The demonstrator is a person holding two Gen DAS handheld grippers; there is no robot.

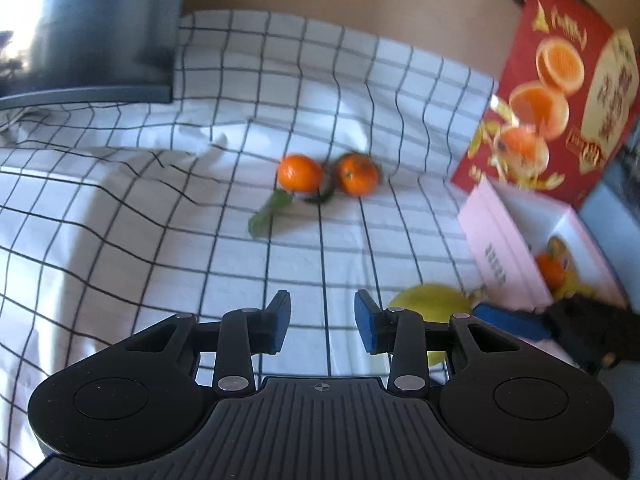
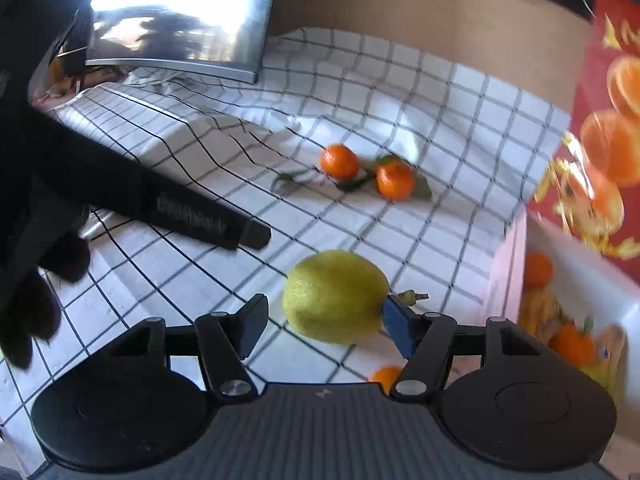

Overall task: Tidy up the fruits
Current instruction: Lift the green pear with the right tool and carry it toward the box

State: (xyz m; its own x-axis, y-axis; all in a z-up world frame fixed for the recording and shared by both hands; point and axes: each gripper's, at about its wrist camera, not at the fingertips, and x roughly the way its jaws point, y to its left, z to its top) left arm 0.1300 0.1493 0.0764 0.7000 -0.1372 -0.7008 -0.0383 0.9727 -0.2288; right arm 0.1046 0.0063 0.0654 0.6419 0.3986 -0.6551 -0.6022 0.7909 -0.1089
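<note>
Blue-padded and black-framed, the left gripper (image 1: 322,326) hangs over the checked cloth (image 1: 200,208) with its jaws spread and only bare cloth between them. Just right of it lies the lemon (image 2: 336,296), the handiest landmark: a big, rough-skinned yellow fruit with a stubby green stem on its right end, resting on the cloth. The right gripper (image 2: 326,328) reaches around that lemon with jaws apart; the right pad touches or nearly touches the stem end, while the left pad stands clear of the skin, so the fruit is not pinched.

Beyond the lemon, well apart from it, two small oranges (image 1: 300,173) (image 1: 357,173) sit side by side, near each other, with green leaves (image 1: 270,214) trailing from them toward the left. Another orange (image 2: 385,377) peeks out on the near side of the lemon, half hidden behind the right gripper's arm.

Right of the lemon stands a pink box (image 1: 502,242), open on top, holding at least one orange (image 1: 552,268) among yellowish fruit too blurred to name. Behind that box leans a red carton (image 1: 560,92) printed with orange halves. Far left of the lemon, a dark screen (image 1: 100,32) stands at the cloth's back edge, and a dark sleeve (image 2: 60,168) crosses the left of the right wrist view.
</note>
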